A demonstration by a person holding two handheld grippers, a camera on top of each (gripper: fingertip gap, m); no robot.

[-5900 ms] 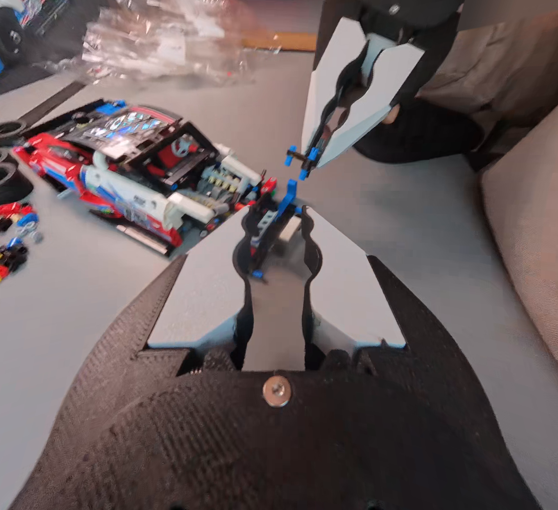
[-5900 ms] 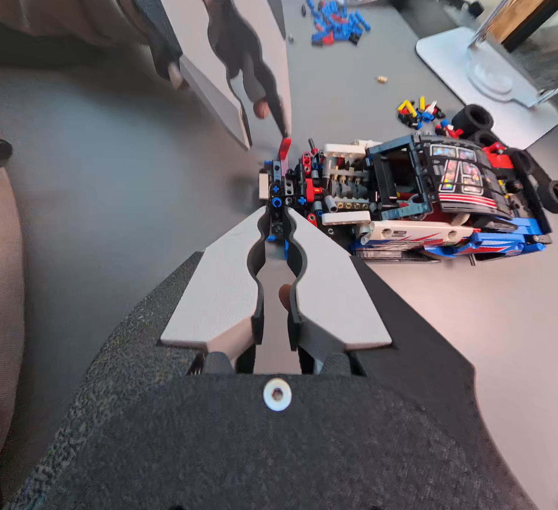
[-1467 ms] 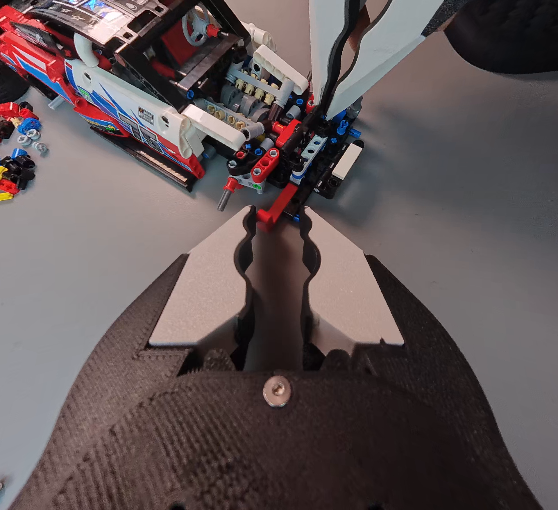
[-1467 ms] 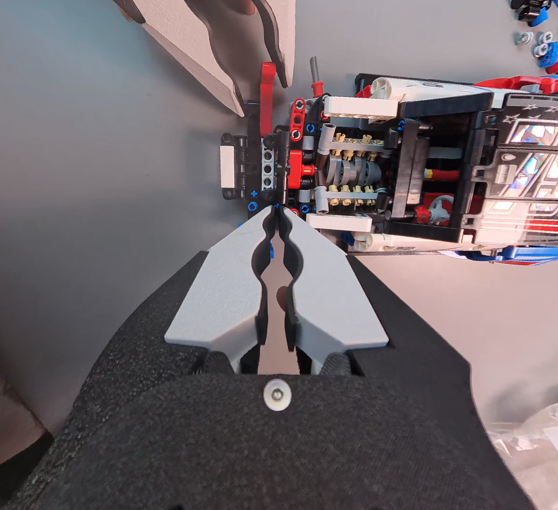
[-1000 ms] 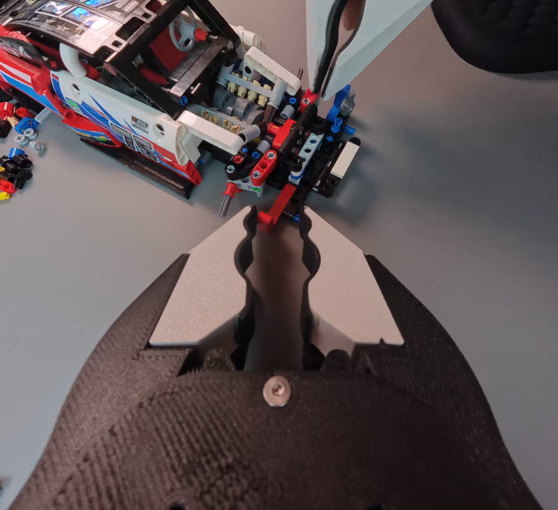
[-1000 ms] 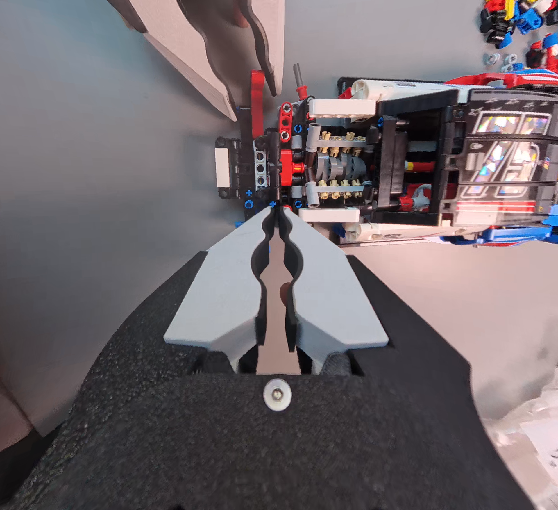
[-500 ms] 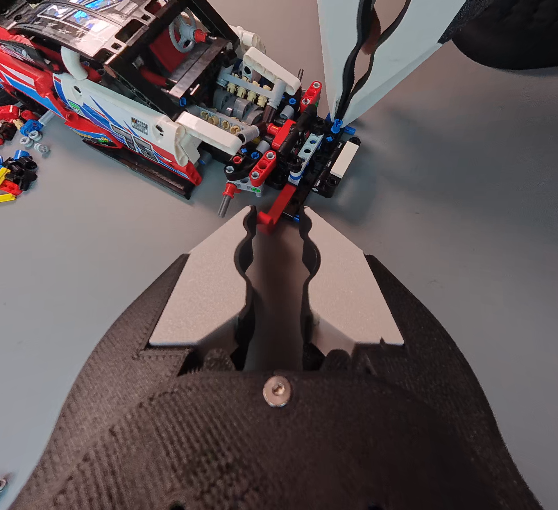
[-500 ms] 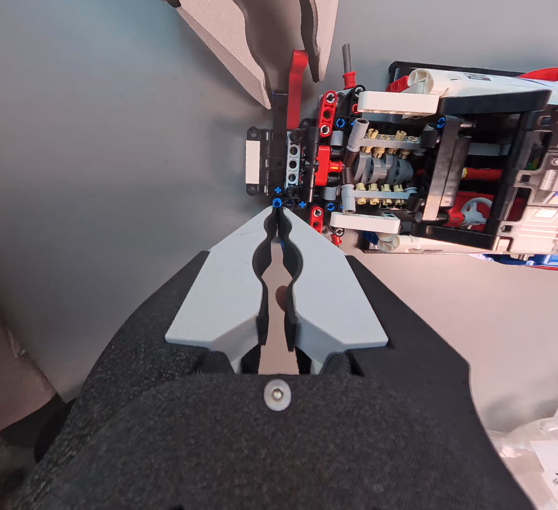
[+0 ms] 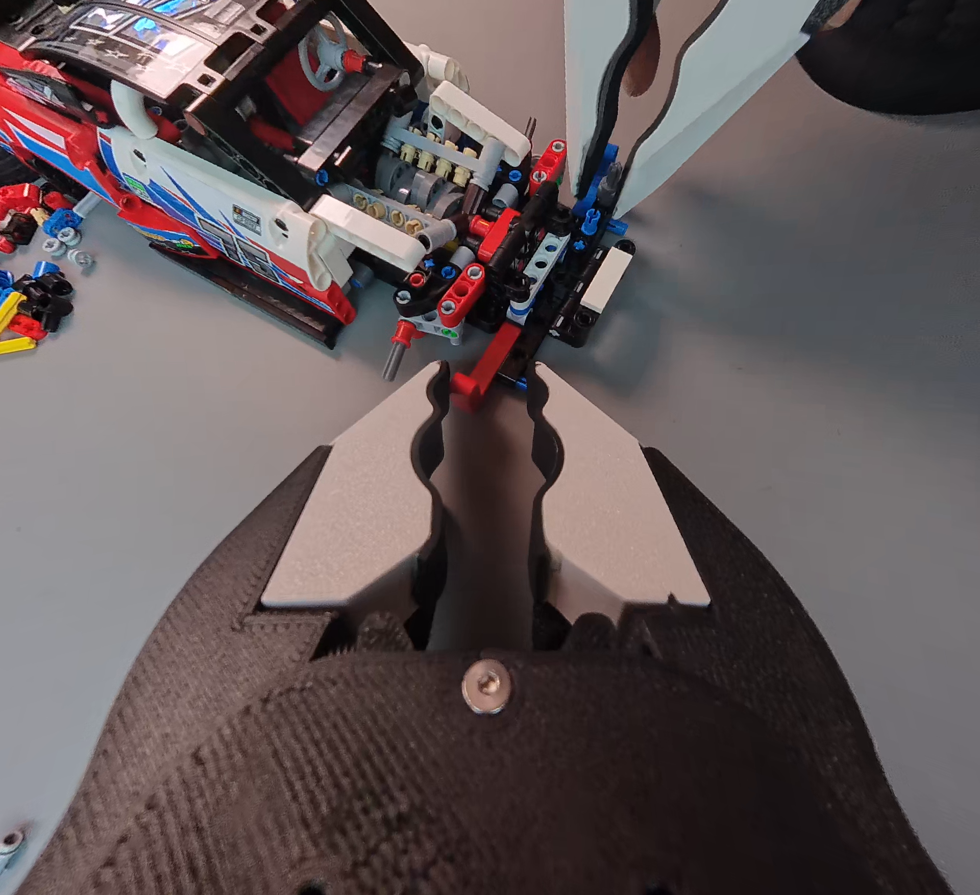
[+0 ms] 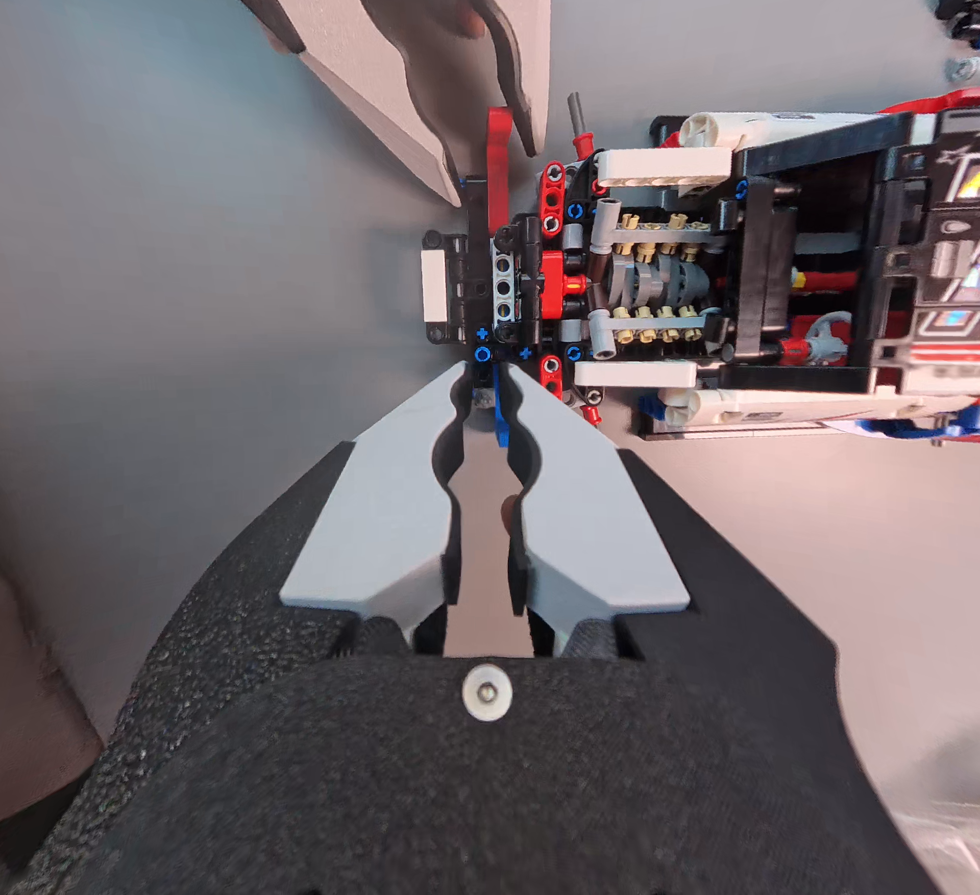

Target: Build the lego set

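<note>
Working the rear frame of the red, white and blue brick-built race car (image 9: 222, 127) on the grey bench (image 9: 159, 445) — light, stiff, pins pop off. Left gripper (image 9: 488, 376) jaws spread around the red angled beam (image 9: 490, 358); right gripper (image 10: 485, 376) jaws slightly parted around the blue beam (image 10: 500, 424) at 12 o'clock. Grip the frame; bench clear at 3 o'clock.

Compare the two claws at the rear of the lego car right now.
The left claw gapes wide, straddling the red beam without pinching it; the right claw is nearly closed around a blue piece. They flank opposite sides of the lego car, both at its rear frame.
</note>
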